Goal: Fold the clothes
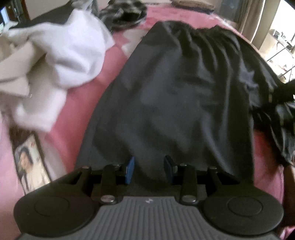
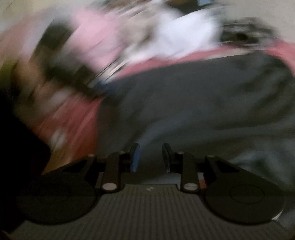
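Observation:
A dark grey garment (image 1: 175, 96) lies spread on the pink bed (image 1: 73, 110), its gathered waistband at the far end. My left gripper (image 1: 149, 166) is open at the garment's near edge, with the cloth lying between and under its blue pads (image 1: 130, 166). The right wrist view is heavily blurred by motion. My right gripper (image 2: 150, 156) is open low over the same dark garment (image 2: 202, 103), nothing held. The other gripper shows as a dark shape at the right edge of the left wrist view (image 1: 284, 92).
A heap of white and beige clothes (image 1: 51, 61) lies on the bed to the left. A black-and-white patterned item (image 1: 125, 13) is at the far end. A photo print (image 1: 29, 166) lies near left. A window (image 1: 282, 33) is at far right.

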